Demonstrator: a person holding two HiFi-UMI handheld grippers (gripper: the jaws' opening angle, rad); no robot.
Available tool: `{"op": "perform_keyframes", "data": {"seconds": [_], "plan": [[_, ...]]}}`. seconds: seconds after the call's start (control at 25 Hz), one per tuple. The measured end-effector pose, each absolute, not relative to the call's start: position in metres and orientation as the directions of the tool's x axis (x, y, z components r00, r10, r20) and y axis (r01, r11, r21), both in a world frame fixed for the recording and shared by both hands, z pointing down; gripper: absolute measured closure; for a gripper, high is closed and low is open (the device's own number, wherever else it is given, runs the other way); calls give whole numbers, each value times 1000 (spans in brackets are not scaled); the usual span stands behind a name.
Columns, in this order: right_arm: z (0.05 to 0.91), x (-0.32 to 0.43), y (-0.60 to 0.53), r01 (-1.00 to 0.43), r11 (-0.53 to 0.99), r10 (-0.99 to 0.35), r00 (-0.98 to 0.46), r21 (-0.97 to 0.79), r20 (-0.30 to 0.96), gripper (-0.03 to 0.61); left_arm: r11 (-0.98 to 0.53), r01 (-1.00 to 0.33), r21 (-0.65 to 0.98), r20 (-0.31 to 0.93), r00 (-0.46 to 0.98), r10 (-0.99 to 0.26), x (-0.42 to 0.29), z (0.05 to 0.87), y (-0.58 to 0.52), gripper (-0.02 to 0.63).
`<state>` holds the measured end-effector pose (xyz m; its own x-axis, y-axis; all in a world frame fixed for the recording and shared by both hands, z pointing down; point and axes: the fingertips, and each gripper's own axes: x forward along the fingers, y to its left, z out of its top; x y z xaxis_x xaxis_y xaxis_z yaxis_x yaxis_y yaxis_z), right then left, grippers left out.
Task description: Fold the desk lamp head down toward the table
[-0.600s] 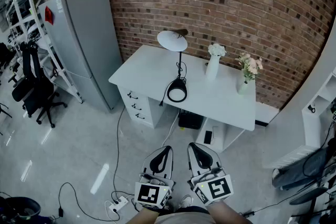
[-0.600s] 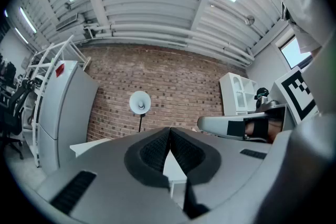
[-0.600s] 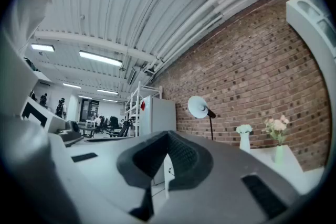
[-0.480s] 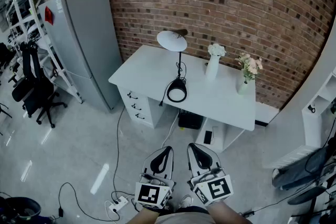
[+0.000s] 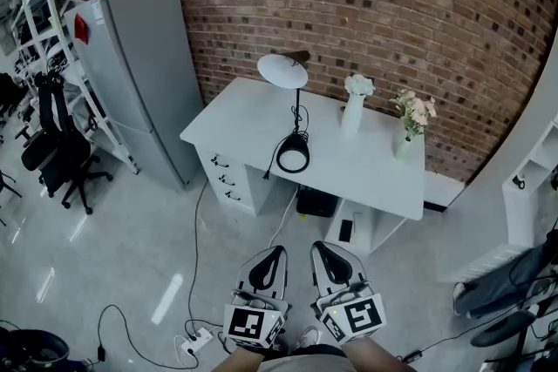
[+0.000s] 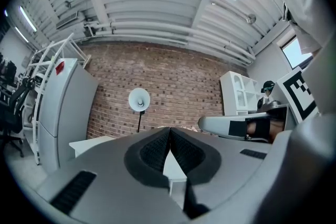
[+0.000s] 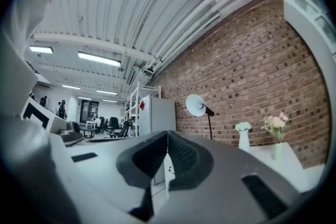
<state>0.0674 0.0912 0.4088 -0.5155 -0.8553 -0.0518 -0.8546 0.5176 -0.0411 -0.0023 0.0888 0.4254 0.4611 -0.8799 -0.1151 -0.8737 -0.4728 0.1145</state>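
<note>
A desk lamp stands upright on the white desk [image 5: 253, 113] by the brick wall, with its white round head [image 5: 283, 69] raised high on a thin black stem and a black ring base [image 5: 293, 159]. The same lamp head [image 6: 139, 99] shows far off in the left gripper view and the lamp head [image 7: 196, 105] in the right gripper view. My left gripper [image 5: 273, 249] and right gripper [image 5: 318, 245] are held side by side low in the head view, over the floor and well short of the desk. Both are shut with nothing between the jaws.
Two white vases with flowers [image 5: 353, 107] [image 5: 410, 125] stand on the desk's right half. A grey cabinet [image 5: 144, 70] is left of the desk, office chairs [image 5: 57, 154] further left. A power strip [image 5: 197, 338] and cables lie on the floor.
The view has shifted slightly; the lamp and desk sit a touch further left and up. Both grippers stay shut in the same place.
</note>
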Motion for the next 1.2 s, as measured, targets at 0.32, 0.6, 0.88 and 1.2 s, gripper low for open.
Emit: {"op": "perform_keyframes", "data": {"seconds": [0.32, 0.6, 0.88, 1.2], "plan": [[404, 92, 77, -847, 531, -847, -528, -40, -54, 561, -461, -880, 113, -112, 449, -886, 21, 423, 72, 606], [403, 135, 68, -849, 527, -849, -523, -33, -78, 561, -435, -895, 98, -126, 422, -898, 46, 422, 58, 606], [406, 153, 58, -837, 544, -838, -539, -56, -79, 561, -419, -902, 99, -104, 409, -906, 62, 425, 52, 606], [410, 157, 49, -828, 556, -830, -551, -68, -86, 561, -400, -909, 114, -100, 390, -915, 61, 428, 43, 606]]}}
